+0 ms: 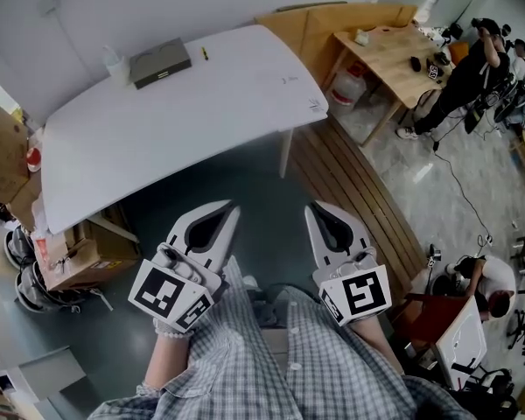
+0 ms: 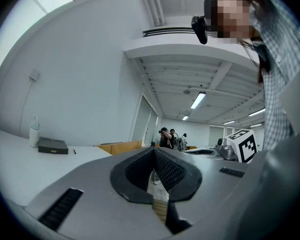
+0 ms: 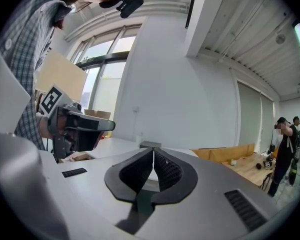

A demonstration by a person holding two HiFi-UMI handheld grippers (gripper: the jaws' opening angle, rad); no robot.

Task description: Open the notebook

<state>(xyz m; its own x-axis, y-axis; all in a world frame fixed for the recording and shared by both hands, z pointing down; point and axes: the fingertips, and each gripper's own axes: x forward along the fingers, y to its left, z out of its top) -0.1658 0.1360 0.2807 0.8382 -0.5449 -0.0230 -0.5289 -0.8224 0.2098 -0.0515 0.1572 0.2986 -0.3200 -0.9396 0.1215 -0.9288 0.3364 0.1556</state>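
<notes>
Dark grey flat rectangular notebook: closed, lying flat near the far edge of the white rounded-corner table, by the wall, left of centre. Pale translucent bottle is just beside it on the left; small yellow pen is near it on the right.

Left gripper: jaws pressed together, nothing between them. Right gripper: same, closed and empty. Both are held side by side over the grey floor, just ahead of the person's checked shirt. They point toward the table, well apart from the notebook.

Light wooden desk is right of the white table. Cardboard boxes sit under its left end.
</notes>
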